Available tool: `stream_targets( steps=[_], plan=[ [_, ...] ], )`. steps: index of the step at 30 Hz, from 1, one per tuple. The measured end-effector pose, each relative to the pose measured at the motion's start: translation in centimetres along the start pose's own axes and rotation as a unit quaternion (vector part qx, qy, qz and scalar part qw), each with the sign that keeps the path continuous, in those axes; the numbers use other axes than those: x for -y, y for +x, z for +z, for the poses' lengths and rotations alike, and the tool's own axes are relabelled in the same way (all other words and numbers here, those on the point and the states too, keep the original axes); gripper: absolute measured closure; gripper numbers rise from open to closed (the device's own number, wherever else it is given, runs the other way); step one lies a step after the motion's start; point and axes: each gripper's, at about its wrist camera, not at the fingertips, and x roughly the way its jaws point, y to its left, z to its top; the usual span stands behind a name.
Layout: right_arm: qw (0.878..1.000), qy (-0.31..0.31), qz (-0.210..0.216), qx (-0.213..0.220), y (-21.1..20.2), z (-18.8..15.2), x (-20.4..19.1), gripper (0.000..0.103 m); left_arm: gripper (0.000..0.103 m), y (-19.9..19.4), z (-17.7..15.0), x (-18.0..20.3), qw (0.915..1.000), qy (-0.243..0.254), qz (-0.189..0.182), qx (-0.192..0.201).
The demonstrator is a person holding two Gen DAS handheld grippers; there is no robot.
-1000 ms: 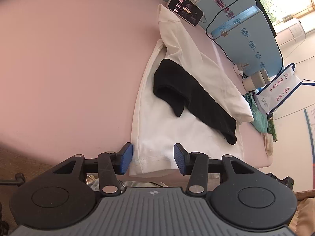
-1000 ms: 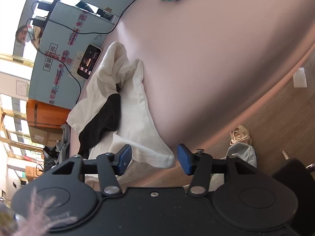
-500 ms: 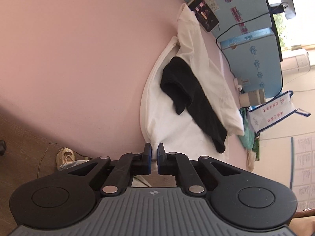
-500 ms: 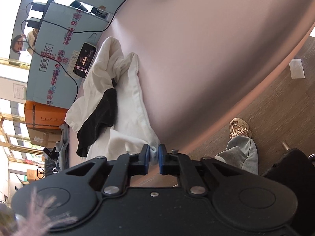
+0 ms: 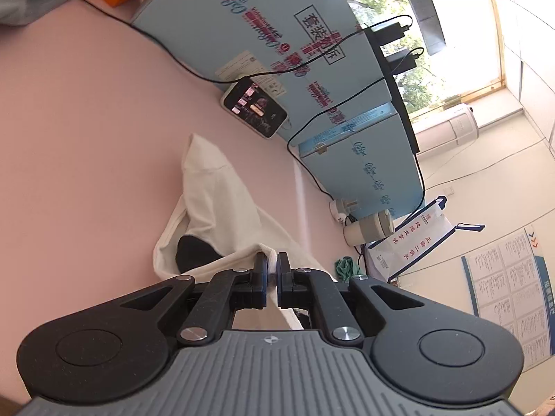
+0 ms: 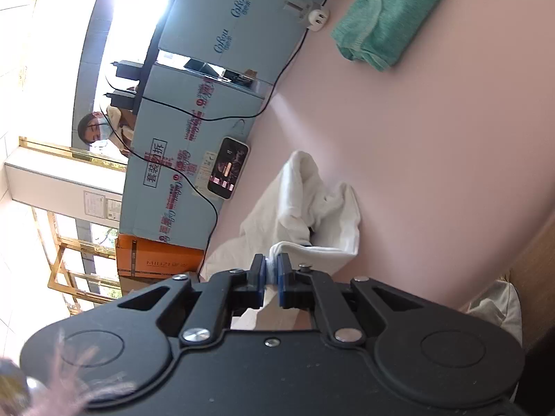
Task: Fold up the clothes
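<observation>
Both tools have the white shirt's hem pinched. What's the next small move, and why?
Probably carry the hem forward over the shirt toward its far end near the phone. Left tool and right tool are each shut on a hem corner, lifted off the pink table, with the rest lying ahead.

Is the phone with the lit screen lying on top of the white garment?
No, the phone leans against the blue box, apart from the white garment.
</observation>
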Motion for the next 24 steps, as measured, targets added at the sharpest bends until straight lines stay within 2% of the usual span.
stream_targets(
  steps=[4,8,12,13,16,17,20,22,24],
  plan=[
    [1.000,-0.005,0.006,0.007,2.0,2.6,-1.0,0.096,0.099,2.6,2.8,1.0,0.9997,0.025,-0.002,-0.004],
    [1.000,-0.007,-0.006,0.018,4.5,5.3,-0.8,0.095,0.099,5.6,5.5,1.3,0.9991,0.039,0.014,-0.001],
    [0.999,-0.004,-0.029,0.023,7.1,7.8,0.0,0.094,0.098,9.2,7.7,0.4,0.9973,0.049,0.054,-0.006],
    [0.999,-0.007,-0.043,0.025,7.7,8.4,0.2,0.091,0.098,10.1,8.1,0.1,0.9963,0.051,0.068,-0.010],
    [0.997,-0.007,-0.074,0.032,9.0,9.9,1.0,0.090,0.097,12.3,8.8,-1.0,0.9932,0.043,0.107,-0.017],
    [0.996,-0.008,-0.085,0.036,9.2,10.3,1.2,0.090,0.094,12.5,9.0,-1.2,0.9915,0.043,0.123,-0.011],
    [0.992,-0.028,-0.114,0.047,9.1,11.2,1.1,0.090,0.061,12.1,10.1,-1.5,0.9867,0.041,0.156,0.019],
    [0.990,-0.056,-0.121,0.047,8.7,11.4,0.1,0.090,0.060,11.0,10.9,-1.5,0.9837,0.041,0.169,0.045],
    [0.988,-0.092,-0.121,0.040,8.6,11.2,-1.4,0.090,0.060,9.8,11.3,-0.7,0.9828,0.056,0.167,0.056]
  ],
)
